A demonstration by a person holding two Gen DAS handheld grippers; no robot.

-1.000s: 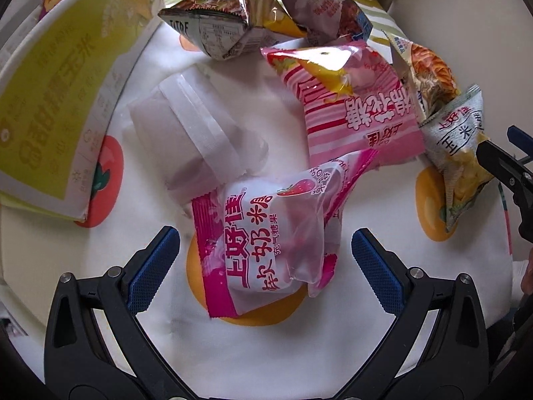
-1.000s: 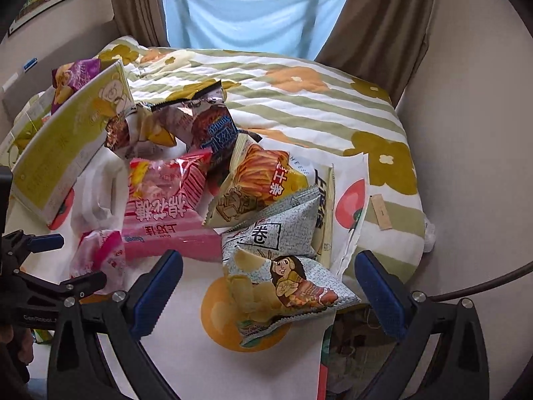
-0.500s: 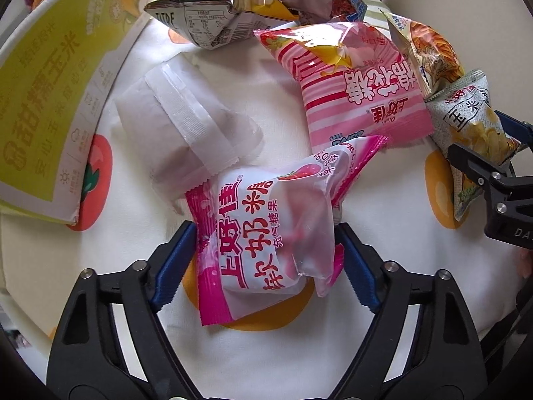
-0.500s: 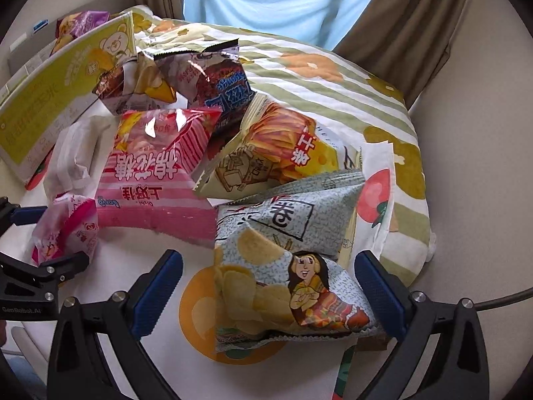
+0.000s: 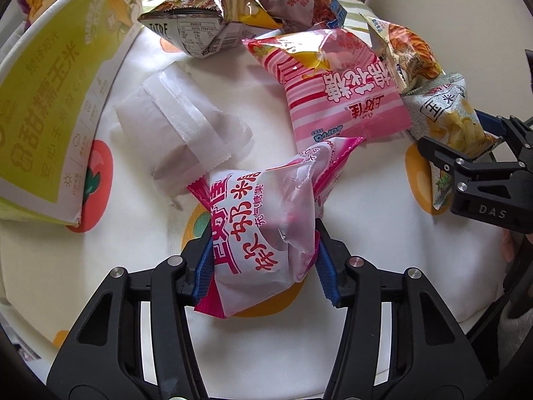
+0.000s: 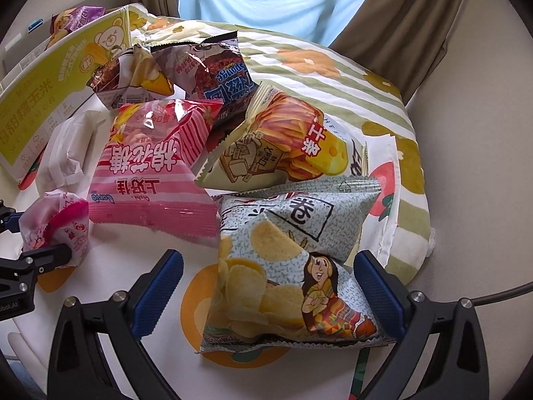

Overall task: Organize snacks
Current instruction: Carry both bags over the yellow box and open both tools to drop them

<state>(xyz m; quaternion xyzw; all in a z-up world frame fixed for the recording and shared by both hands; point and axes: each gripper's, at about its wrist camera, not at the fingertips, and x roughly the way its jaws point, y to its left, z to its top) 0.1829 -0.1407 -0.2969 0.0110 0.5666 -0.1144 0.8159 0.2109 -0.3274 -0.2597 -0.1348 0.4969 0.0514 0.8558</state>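
Observation:
My left gripper (image 5: 265,263) is shut on a small pink and white candy bag (image 5: 266,230); the bag also shows at the left of the right wrist view (image 6: 56,230). My right gripper (image 6: 266,293) is open, its blue pads on either side of a grey-green chip bag with a cartoon girl (image 6: 286,266), not touching it. That chip bag shows at the right of the left wrist view (image 5: 449,123), with the right gripper (image 5: 466,143) around it. Snack bags lie in a heap on a white cloth with fruit prints (image 5: 366,216).
A pink striped bag (image 6: 156,163), an orange fries bag (image 6: 283,136), a dark bag (image 6: 213,70), a grey-yellow bag (image 5: 196,23) and a white paper packet (image 5: 180,126) lie behind. A yellow-green box (image 5: 50,76) stands at the left. The bed edge and wall are on the right.
My left gripper closed on the pink candy bag. My right gripper moved forward so its open fingers flank the grey-green chip bag.

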